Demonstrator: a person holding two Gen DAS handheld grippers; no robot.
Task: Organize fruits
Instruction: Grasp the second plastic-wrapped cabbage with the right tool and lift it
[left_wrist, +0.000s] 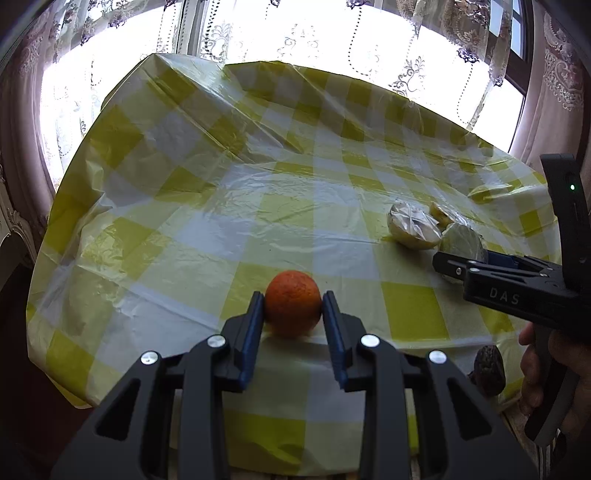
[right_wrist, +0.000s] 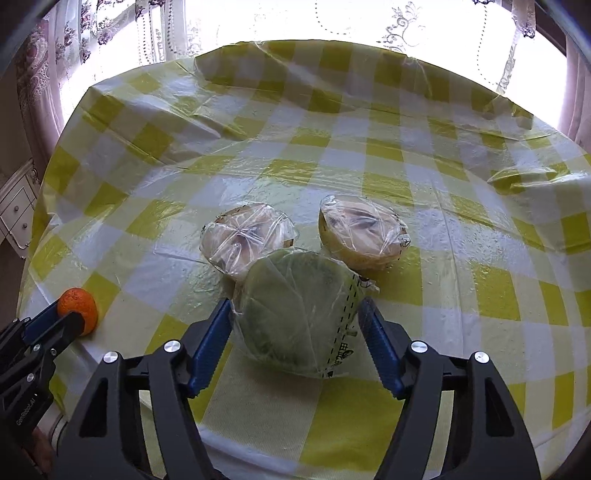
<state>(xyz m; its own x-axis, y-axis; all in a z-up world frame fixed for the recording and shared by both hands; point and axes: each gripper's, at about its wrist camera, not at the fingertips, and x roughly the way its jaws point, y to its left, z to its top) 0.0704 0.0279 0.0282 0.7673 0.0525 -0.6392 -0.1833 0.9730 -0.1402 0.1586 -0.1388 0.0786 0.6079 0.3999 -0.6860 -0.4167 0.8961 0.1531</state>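
Here your left gripper (left_wrist: 292, 308) is clamped on the orange (left_wrist: 293, 302), low on the checkered desk (left_wrist: 184, 206). Your right gripper (right_wrist: 295, 325) brackets the green wrapped fruit (right_wrist: 299, 314); whether the pads touch it is unclear. Two film-wrapped halves (right_wrist: 249, 236) crowd just behind. A dark fruit (left_wrist: 489, 371) sits half-hidden by your right hand (left_wrist: 554, 373).

Wrapped fruit halves (right_wrist: 248, 236) block ahead (left tablecloth (right_wrist: 147, 155) bare).
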